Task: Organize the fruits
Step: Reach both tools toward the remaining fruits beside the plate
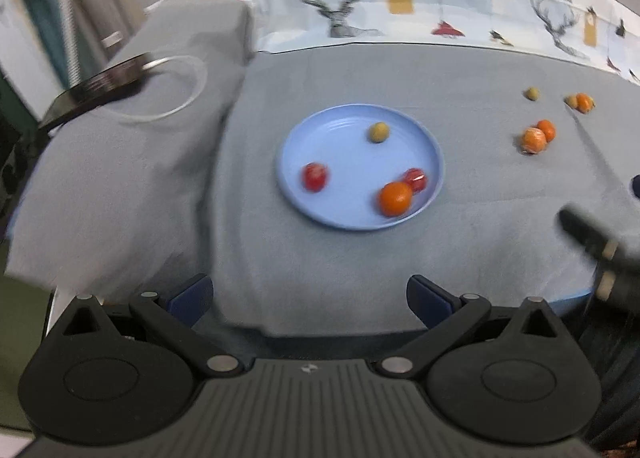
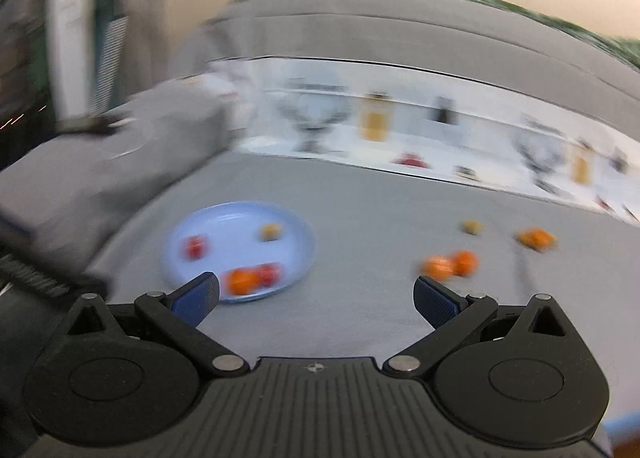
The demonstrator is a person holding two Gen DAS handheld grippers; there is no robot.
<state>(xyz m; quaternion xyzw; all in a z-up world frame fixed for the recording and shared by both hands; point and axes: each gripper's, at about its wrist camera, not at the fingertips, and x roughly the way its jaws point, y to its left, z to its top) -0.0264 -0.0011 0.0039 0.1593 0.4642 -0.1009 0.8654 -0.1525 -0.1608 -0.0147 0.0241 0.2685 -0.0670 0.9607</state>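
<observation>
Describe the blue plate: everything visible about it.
The blue plate is round, pale blue and plastic-looking, with a raised rim and faint concentric rings. It lies flat on the grey cloth. It holds two red fruits, one touching an orange fruit, and a green fruit. No hand-held gripper touches it.

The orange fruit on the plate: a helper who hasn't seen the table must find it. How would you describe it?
Find the round light-blue plate on the grey cloth. Four fruits lie in it; the orange fruit sits near the rim closest to the camera, touching a red fruit. It is the only orange one there.
</observation>
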